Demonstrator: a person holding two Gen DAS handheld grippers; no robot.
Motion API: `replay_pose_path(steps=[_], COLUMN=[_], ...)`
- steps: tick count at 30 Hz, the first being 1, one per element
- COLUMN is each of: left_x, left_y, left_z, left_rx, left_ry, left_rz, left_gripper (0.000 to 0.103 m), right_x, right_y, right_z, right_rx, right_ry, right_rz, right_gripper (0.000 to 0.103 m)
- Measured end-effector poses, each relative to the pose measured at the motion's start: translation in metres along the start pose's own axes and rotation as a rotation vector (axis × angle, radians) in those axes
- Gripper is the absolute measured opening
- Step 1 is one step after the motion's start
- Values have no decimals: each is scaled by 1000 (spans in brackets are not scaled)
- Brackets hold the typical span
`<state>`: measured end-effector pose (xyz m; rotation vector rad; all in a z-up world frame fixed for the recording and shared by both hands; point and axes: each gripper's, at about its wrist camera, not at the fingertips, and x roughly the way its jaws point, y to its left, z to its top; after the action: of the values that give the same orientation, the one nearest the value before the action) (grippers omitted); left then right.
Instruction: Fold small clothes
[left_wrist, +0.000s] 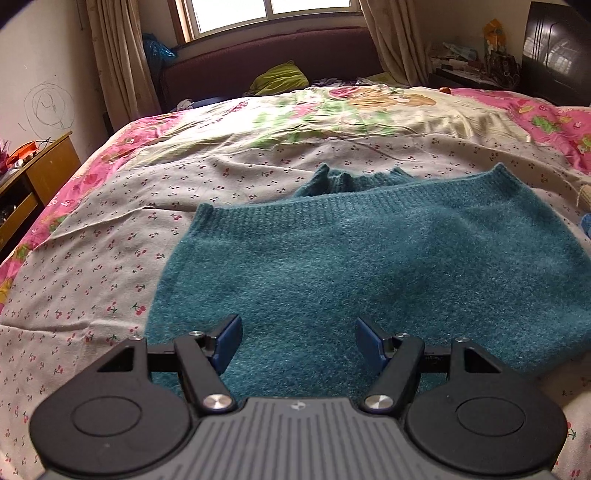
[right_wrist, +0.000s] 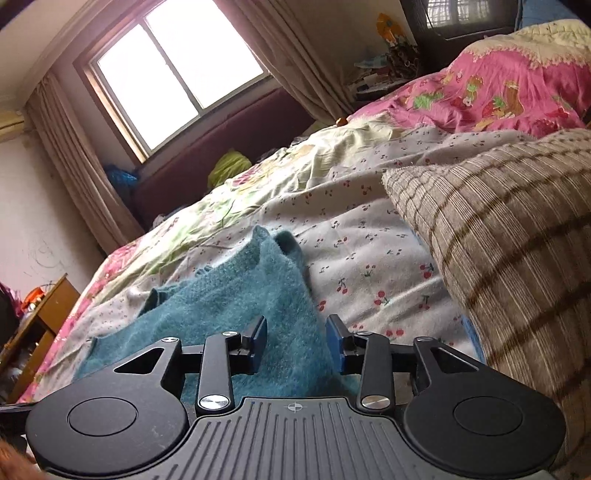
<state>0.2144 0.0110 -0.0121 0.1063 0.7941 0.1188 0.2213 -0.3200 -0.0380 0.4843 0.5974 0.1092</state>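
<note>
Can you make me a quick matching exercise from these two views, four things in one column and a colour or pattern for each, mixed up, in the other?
Things:
1. sweater
2. cushion
3. headboard
4. bundle by the headboard

Colours or patterns:
A. dark maroon
B. teal, fuzzy knit
C. yellow-green
D. beige with brown checked lines

Right pairs: 1-B, 2-D, 3-A, 4-C
</note>
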Motion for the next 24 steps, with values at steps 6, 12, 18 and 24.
replay_pose_path(steps=[6, 12, 18, 24], left_x=[18, 28, 35, 45], left_y=[-10, -23, -38, -52], left_z=[11, 23, 31, 28], left_rx=[13, 42, 56, 64], left_ry=[-6, -38, -58, -50], left_rz=[-21, -36, -61, -53], left_gripper=[78, 78, 78, 79], right_x=[67, 96, 98, 96], right_y=[-18, -31, -32, -37], right_z=[19, 22, 17, 18], right_rx=[69, 79, 45, 88], right_ry=[189, 254, 257, 274], right_rz=[83, 185, 235, 302], right_gripper=[41, 42, 44, 47])
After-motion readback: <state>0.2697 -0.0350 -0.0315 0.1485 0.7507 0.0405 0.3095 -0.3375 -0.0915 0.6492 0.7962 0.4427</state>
